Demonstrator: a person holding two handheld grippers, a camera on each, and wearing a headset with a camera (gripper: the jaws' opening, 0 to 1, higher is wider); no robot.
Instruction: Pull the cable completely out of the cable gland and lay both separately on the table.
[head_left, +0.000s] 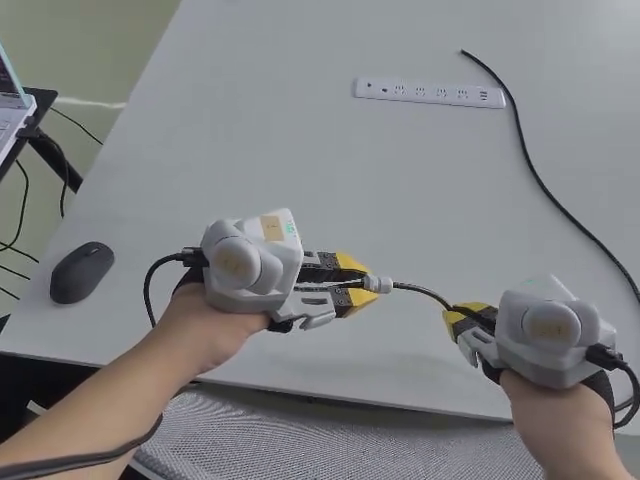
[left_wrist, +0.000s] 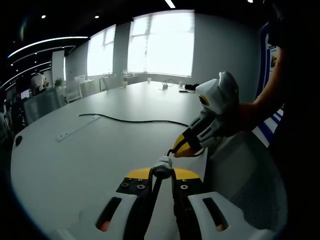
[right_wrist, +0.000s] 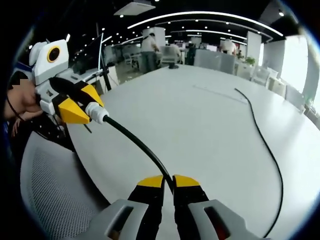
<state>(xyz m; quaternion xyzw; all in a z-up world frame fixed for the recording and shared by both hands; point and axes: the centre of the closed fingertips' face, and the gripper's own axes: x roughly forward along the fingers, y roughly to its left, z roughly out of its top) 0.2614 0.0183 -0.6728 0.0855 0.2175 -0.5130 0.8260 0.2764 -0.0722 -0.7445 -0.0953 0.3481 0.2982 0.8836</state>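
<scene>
left gripper (head_left: 362, 288) gripped small white cable gland (head_left: 378, 284) | right gripper (head_left: 458, 322) pinched thin black cable (head_left: 425, 292) | cable ran curved into gland, unseparated

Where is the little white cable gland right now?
In the head view the cable gland is pinched at the tips of the left gripper, with the black cable running from it to the right gripper.

Head cam down over table (head_left: 300, 170); jaws' cams opposed, prob. close.
</scene>
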